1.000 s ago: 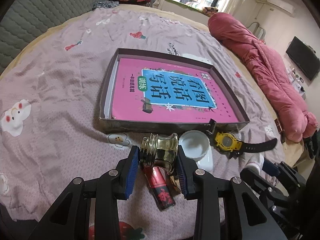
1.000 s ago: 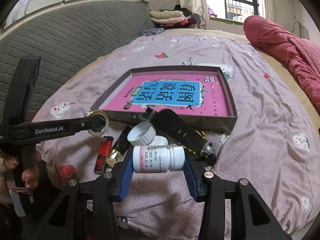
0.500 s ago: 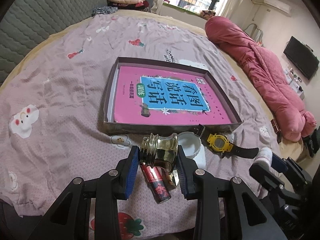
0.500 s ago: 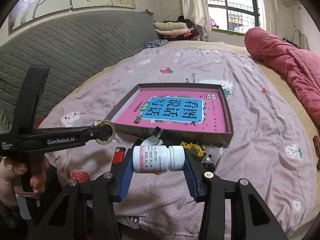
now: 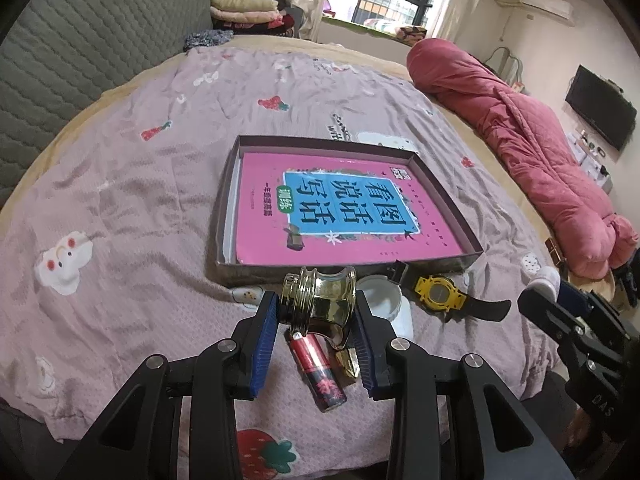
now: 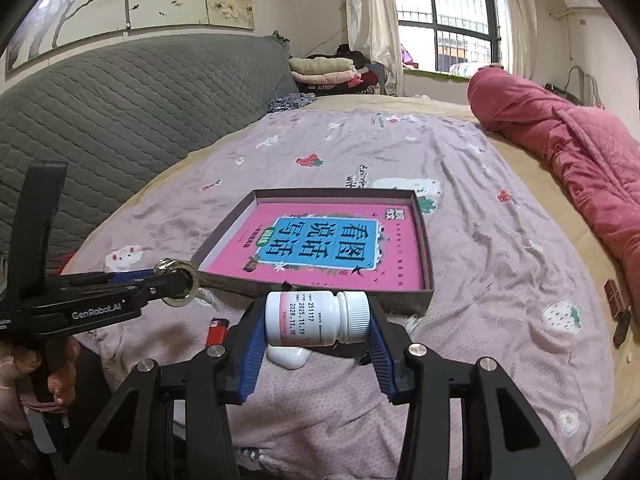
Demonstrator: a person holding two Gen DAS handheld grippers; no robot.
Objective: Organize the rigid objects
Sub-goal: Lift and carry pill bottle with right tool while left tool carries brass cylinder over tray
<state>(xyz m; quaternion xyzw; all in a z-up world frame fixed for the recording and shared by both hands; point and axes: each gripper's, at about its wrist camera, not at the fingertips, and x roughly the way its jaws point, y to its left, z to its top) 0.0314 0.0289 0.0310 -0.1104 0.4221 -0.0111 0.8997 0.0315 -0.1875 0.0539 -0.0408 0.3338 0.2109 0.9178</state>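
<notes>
The left gripper (image 5: pixel 316 316) is closed on one shiny gold bottle (image 5: pixel 320 300), with a blue pad pressed to each side. The right gripper (image 6: pixel 318 324) is squeezed shut on one white pill bottle (image 6: pixel 316 318), which lies sideways with its cap to the right. Both bottles are up in the air, just in front of the near wall of the one flat box (image 5: pixel 440 182). A second ago they were lower, close to the small things on the bed; now both hands have gone up, and the box and bed look farther away.

One pink book (image 5: pixel 340 212) lies flat in the box. On the purple bedsheet (image 5: pixel 120 200) under the left gripper lie one red lighter (image 5: pixel 320 372), one white lid (image 5: pixel 380 304) and one yellow watch (image 5: pixel 438 296), all near each other and near the box. One rolled red blanket (image 5: pixel 520 144) lies well apart on the right side of the bed.
</notes>
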